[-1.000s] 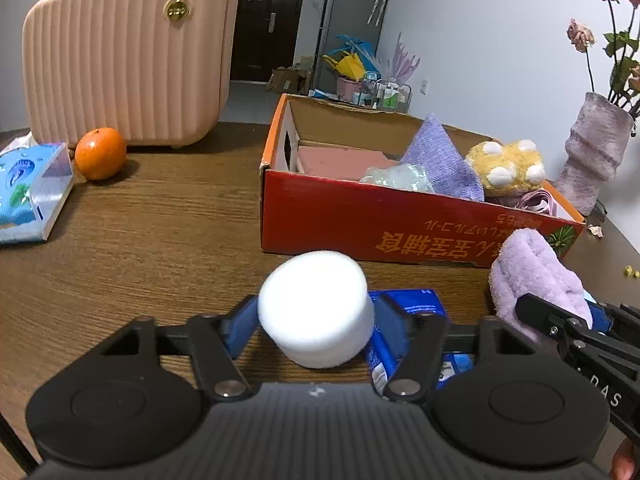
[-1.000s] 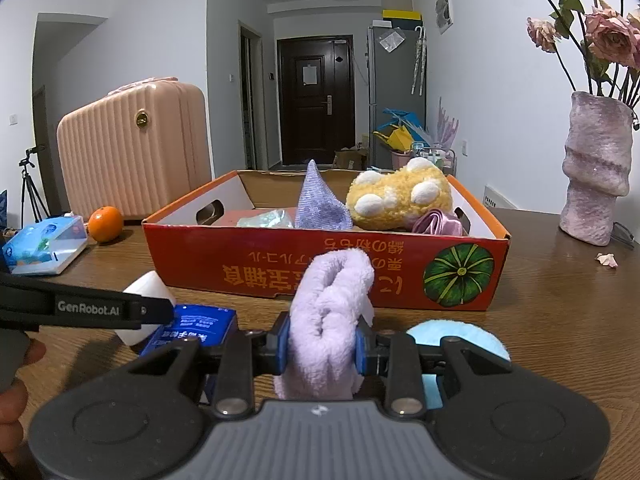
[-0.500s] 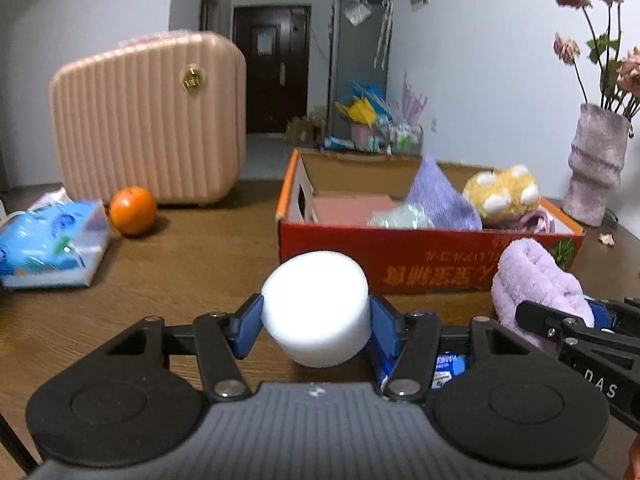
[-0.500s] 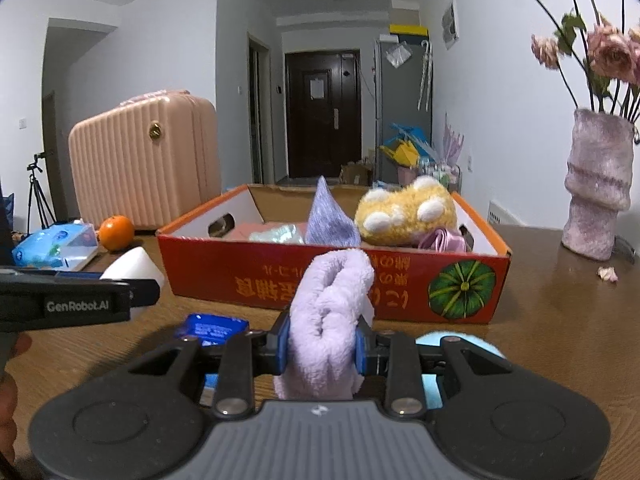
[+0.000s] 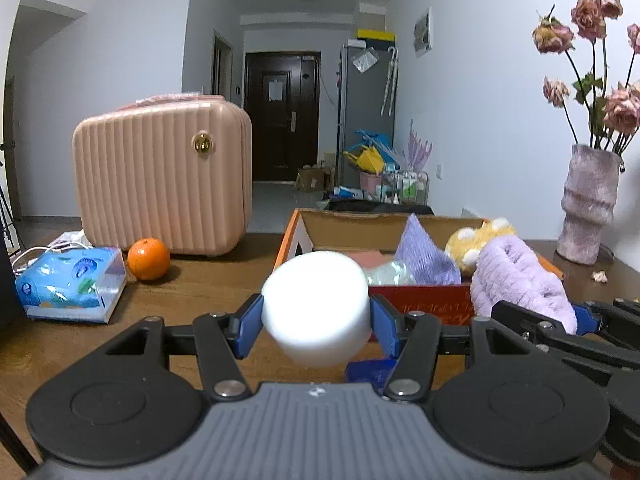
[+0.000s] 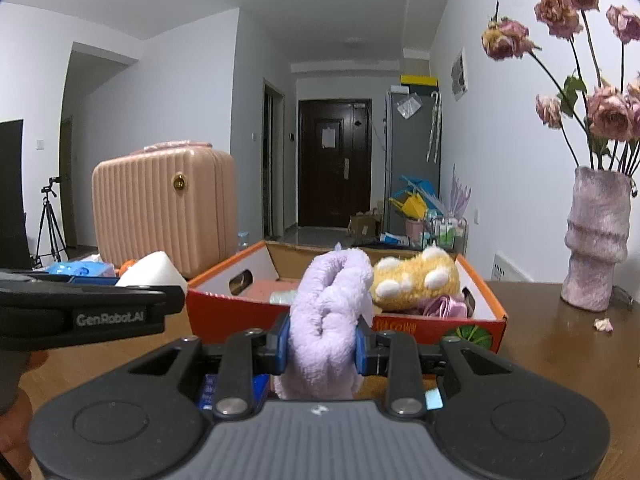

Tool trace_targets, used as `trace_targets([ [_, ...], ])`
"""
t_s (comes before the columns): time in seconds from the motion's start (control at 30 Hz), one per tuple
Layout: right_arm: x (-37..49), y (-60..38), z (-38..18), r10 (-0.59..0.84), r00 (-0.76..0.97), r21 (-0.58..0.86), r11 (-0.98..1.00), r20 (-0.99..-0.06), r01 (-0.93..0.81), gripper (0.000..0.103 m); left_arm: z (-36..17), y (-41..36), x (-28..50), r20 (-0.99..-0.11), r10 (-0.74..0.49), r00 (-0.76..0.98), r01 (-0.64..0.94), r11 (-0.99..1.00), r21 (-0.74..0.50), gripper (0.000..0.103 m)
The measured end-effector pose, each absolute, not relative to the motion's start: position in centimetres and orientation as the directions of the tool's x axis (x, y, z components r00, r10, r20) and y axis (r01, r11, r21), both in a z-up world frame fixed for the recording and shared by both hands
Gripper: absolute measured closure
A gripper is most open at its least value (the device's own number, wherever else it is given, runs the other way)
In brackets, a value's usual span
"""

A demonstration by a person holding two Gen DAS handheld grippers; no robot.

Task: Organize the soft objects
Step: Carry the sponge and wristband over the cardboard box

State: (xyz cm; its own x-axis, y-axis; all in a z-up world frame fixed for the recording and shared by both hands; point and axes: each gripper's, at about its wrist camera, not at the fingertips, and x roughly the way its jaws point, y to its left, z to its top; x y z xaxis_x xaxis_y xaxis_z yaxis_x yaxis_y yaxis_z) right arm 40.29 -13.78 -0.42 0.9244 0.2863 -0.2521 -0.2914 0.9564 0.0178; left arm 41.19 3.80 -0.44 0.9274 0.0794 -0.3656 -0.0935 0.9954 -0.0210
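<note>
My left gripper (image 5: 316, 322) is shut on a white foam cylinder (image 5: 316, 308), held above the table in front of the orange cardboard box (image 5: 420, 300). My right gripper (image 6: 322, 342) is shut on a fluffy lilac cloth (image 6: 330, 312), also lifted, just before the same box (image 6: 224, 312). Inside the box lie a yellow plush toy (image 6: 416, 280), a lilac fabric piece (image 5: 424, 256), a pink pad and a clear bag. In the left wrist view the lilac cloth (image 5: 516, 280) and right gripper show at right; the right wrist view has the left gripper and foam (image 6: 154, 274) at left.
A pink suitcase (image 5: 164, 192), an orange (image 5: 149, 259) and a blue tissue pack (image 5: 72, 284) stand on the wooden table's left. A grey-pink vase (image 6: 598, 240) with dried roses is at right. A blue packet (image 5: 368, 368) lies under the grippers. A hand shows at the lower left edge.
Both grippers have risen and tilted up with their loads; the box now sits lower in view and the room behind shows more. The foam and cloth stay gripped.
</note>
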Motion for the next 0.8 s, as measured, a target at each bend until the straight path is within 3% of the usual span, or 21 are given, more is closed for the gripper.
trace_targets([
  [0.8,42.7,-14.2,0.9,0.274,0.946,0.016,0.961,-0.175,-0.275,0.073,1.8,2.8,43.1,-0.300,0.100,0.949,-0.133,0.987,-0.092,0.044],
])
